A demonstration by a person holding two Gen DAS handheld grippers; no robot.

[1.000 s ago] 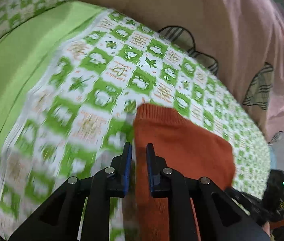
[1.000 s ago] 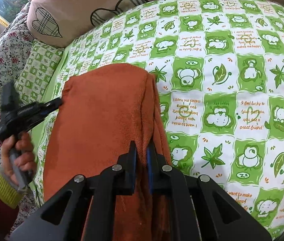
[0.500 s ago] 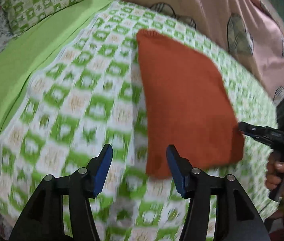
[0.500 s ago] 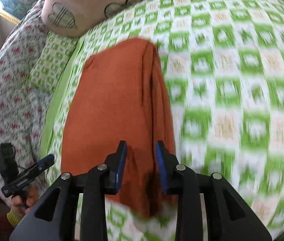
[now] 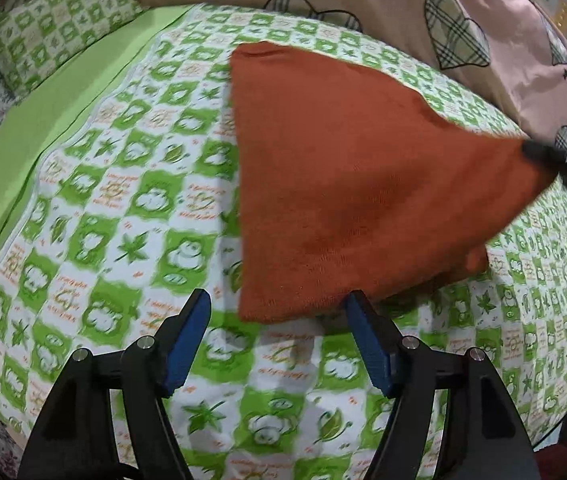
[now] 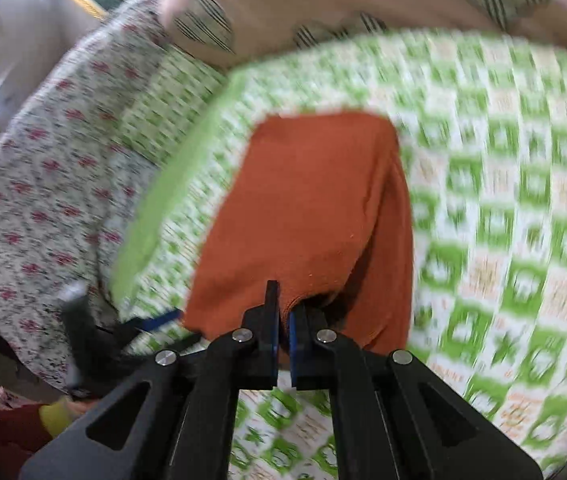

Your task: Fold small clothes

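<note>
My left gripper [image 5: 277, 308] opening wide, jaws empty, orange garment [image 5: 347, 184] just ahead. Only right view shows my right gripper [image 6: 283, 308] pinching garment's near edge.

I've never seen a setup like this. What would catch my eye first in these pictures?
First, the rust-orange cloth, folded on a bright green-and-white checked bedspread. The right claw is shut on its near edge and lifts that corner, while the left claw, its jaws opening with nothing between them, hovers just short of the cloth. Behind lies a pink quilt with plaid hearts.
</note>
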